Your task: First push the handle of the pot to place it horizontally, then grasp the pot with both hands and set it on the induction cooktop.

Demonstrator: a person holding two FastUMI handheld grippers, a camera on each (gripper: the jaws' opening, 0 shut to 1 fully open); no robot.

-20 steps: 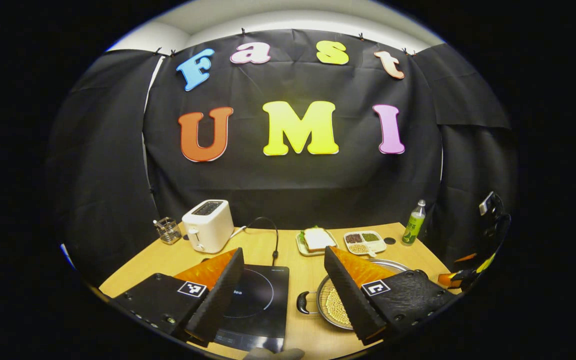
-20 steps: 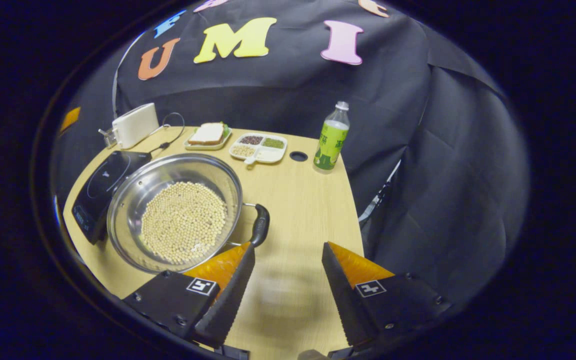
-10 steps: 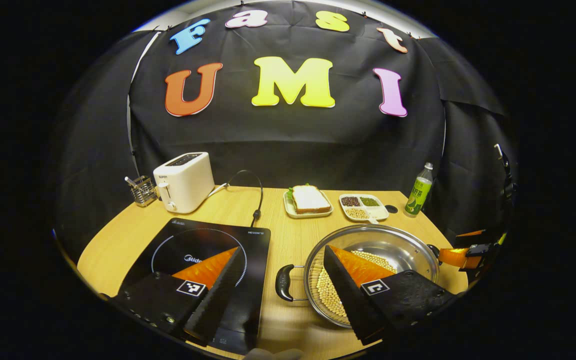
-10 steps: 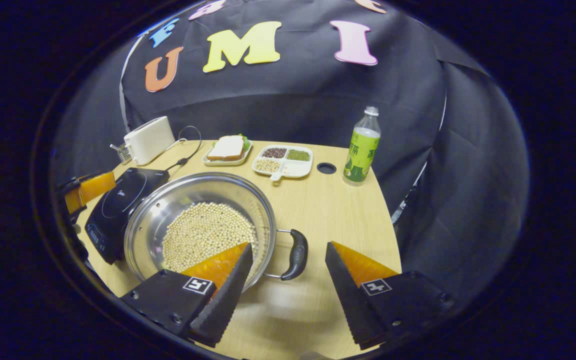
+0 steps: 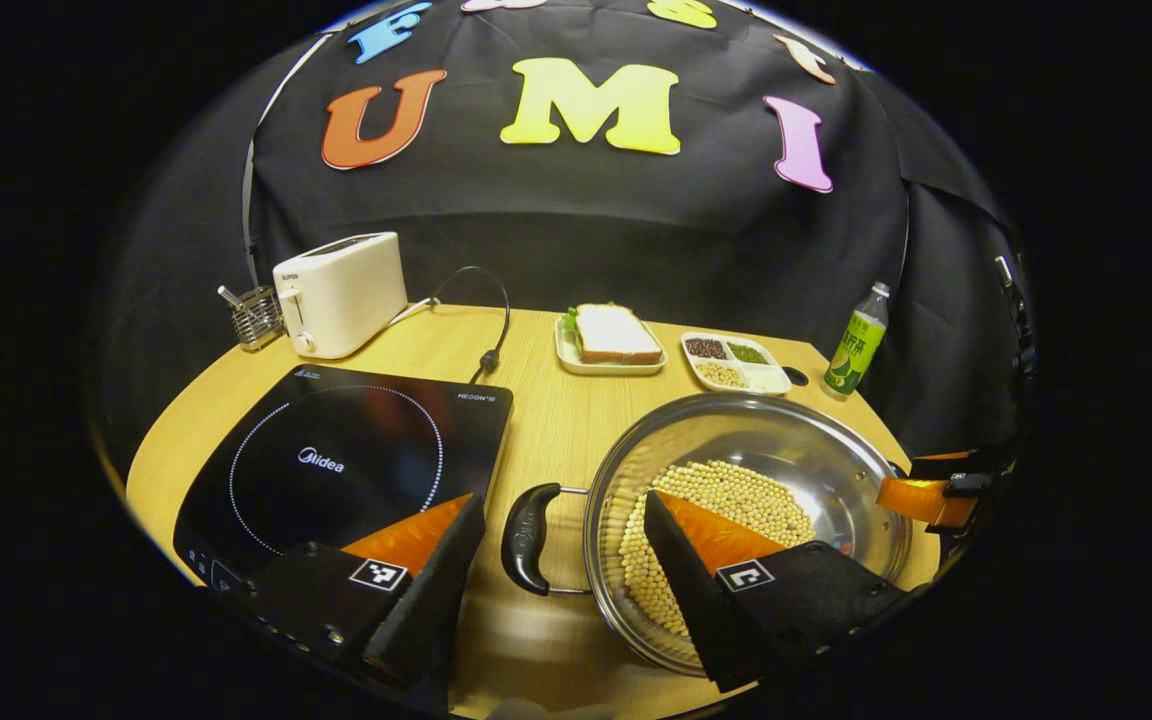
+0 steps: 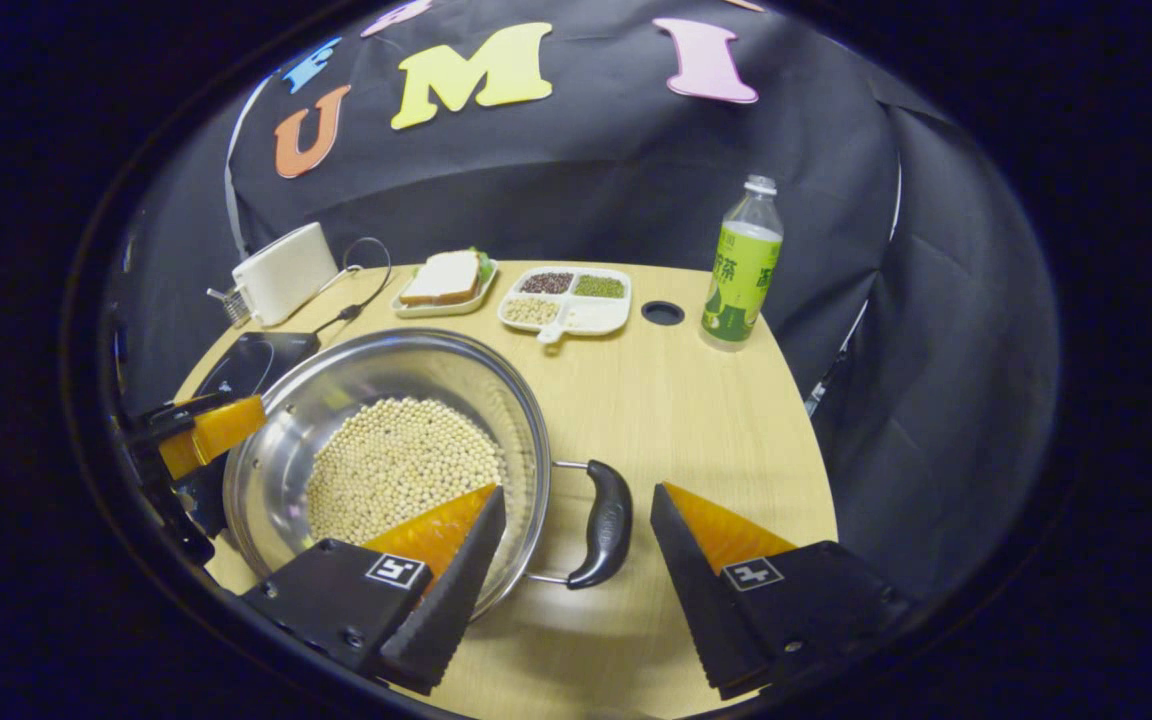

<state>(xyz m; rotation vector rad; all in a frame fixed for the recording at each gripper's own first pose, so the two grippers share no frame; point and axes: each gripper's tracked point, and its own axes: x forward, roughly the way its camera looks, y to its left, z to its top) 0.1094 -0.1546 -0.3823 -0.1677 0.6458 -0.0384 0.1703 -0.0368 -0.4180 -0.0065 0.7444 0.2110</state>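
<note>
A wide, shallow stainless-steel pot [image 5: 748, 440] half filled with pale round beans [image 5: 726, 500] sits on a light wooden table [image 5: 556, 420] inside a booth hung with black cloth, with a two-finger gripper poised at each of its black loop handles. In the left gripper view, the left gripper [image 5: 561, 555] has its black, orange-faced fingers spread wide, gripping nothing; the pot's near black handle [image 5: 526, 523] lies in the gap between them, one finger over the table beside the flat black induction cooktop [image 5: 336, 460], the other over the pot's rim. The pot stands on the table just beside the cooktop, not on it. At the far side of the pot, the other gripper's orange finger [image 5: 921, 498] reaches in near the rim.

In the right gripper view, the right gripper [image 6: 576, 570] is likewise wide open and empty, its fingers straddling the opposite black handle [image 6: 604, 523], which points sideways off the pot [image 6: 336, 400]. One finger hangs over the beans [image 6: 396, 465], the other over bare table [image 6: 696, 420]. The left gripper's orange finger [image 6: 208, 436] shows at the pot's far rim, with a corner of the cooktop [image 6: 251, 360] behind it.

Along the back of the table stand a white two-slot toaster [image 5: 339, 293] with a small wire holder [image 5: 254, 315] beside it, a black power cord [image 5: 491, 320], a sandwich on a white rectangular plate [image 5: 611, 338], a white divided dish of assorted beans [image 5: 736, 362] and a green-labelled plastic bottle [image 5: 858, 342].
</note>
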